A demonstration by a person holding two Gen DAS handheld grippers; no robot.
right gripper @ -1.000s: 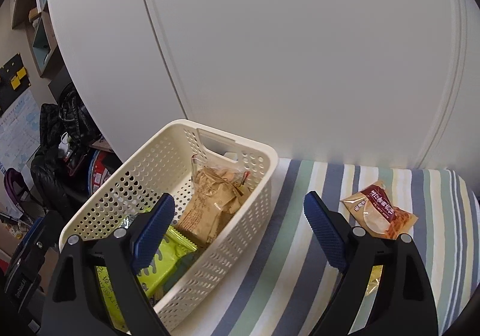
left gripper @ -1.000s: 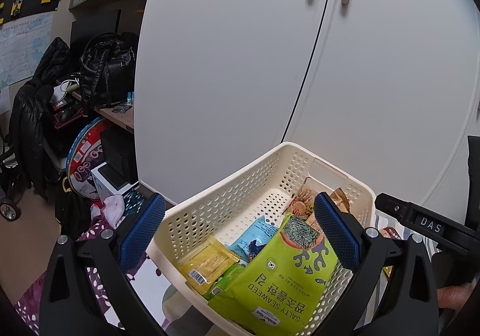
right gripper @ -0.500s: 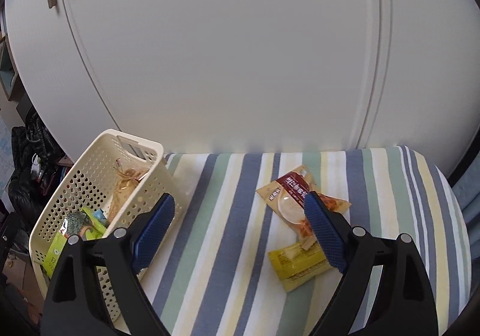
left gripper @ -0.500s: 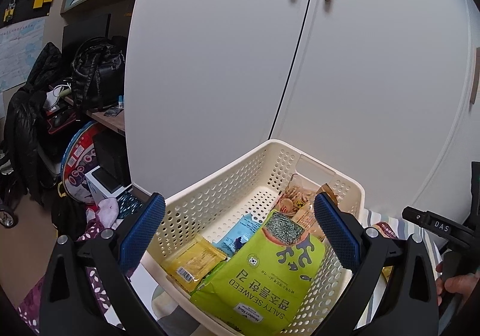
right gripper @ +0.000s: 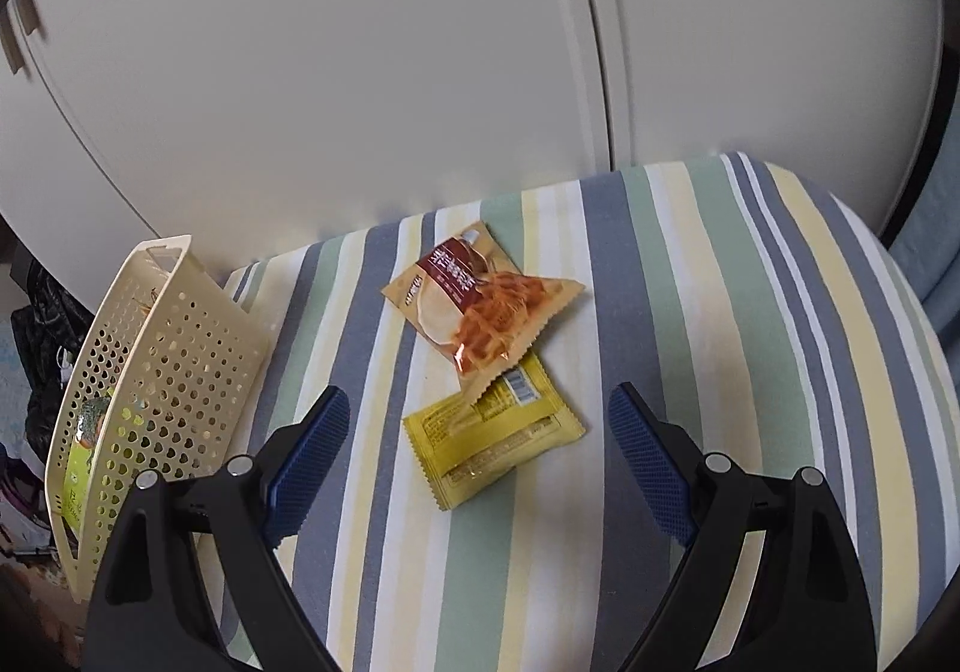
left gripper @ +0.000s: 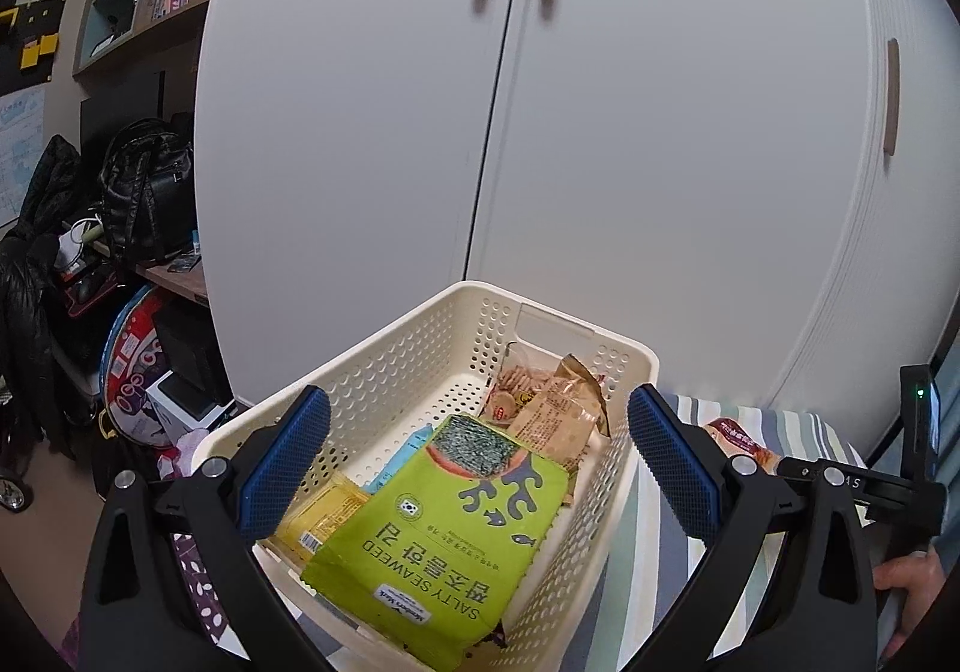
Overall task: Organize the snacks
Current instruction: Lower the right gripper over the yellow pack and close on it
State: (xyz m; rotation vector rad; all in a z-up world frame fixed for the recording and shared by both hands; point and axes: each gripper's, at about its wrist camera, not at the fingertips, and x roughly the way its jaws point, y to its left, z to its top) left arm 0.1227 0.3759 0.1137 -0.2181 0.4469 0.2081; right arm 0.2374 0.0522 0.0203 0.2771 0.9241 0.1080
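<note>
Two snacks are left out on the striped cushion: a yellow packet lying flat nearest the right gripper, and an orange-brown packet just beyond it, its near corner overlapping the yellow one's far edge. The right gripper hangs over the yellow packet with its jaws spread wide and nothing in them.

Handling-wise, both look like light, crinkly foil pouches with some air inside, so I'd guess they're slippery and will squash a bit. The orange one seems to hold brittle fried strips, so I wouldn't pinch its middle hard. Best bet for either is probably a crimped end seal or a thin side edge, since that's flat and stiffer. The yellow one lies so flat on soft fabric that the pads may need to press down a little to catch an edge, and lifting it could drag the orange one along.

The cream plastic basket sits at the left end of the cushion. Inside: a big green seaweed bag on top at the near side, another yellow packet left of it, something light blue poking out underneath, and clear bags of biscuits at the far end. The left gripper hovers over it, jaws wide open, empty.
</note>
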